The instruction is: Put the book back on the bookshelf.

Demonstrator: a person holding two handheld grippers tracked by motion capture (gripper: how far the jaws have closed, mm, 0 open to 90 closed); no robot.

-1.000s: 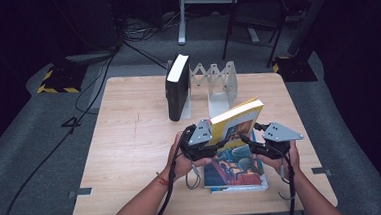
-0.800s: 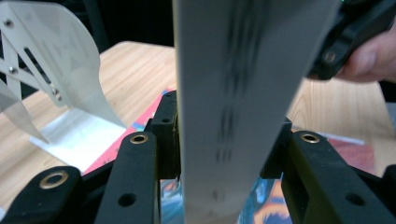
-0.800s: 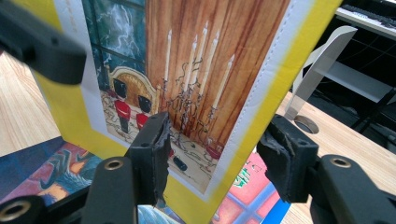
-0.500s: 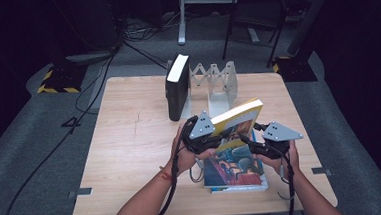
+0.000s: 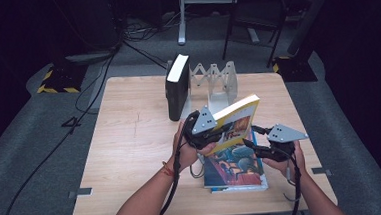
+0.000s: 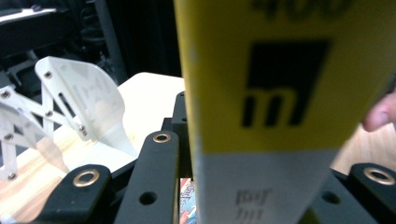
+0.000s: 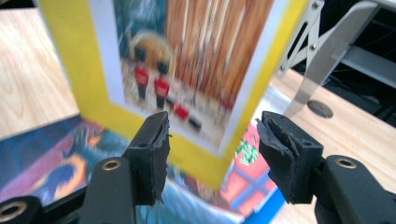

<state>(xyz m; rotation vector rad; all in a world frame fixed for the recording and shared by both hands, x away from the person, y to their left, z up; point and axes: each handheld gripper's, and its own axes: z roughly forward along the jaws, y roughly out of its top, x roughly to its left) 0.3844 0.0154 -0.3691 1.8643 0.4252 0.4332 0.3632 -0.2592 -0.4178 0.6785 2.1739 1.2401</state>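
the left gripper (image 5: 215,131) has its jaws clamped on the spine edge of the yellow book (image 5: 237,122), and they have just been closing in on it; in the left gripper view the spine (image 6: 266,93) stands straight up between them. the book is tilted up off the surface (image 5: 130,141), its lower corner just over the colourful book (image 5: 235,167) that lies flat near the person's edge. gripping by the spine probably keeps the pages together and lets the book swing upright, the way it would need to stand in a rack.

the right gripper (image 5: 256,151) sits low beside the yellow book's bottom corner with its jaws released; in the right gripper view the cover (image 7: 187,70) hangs just beyond the gaping pads (image 7: 156,140), untouched. it looks placed there to steady or catch the book if it slips.

farther back, the white folding rack (image 5: 217,83) stands with a black book (image 5: 177,86) upright at its left end, which suggests the yellow book is meant for a slot beside it.
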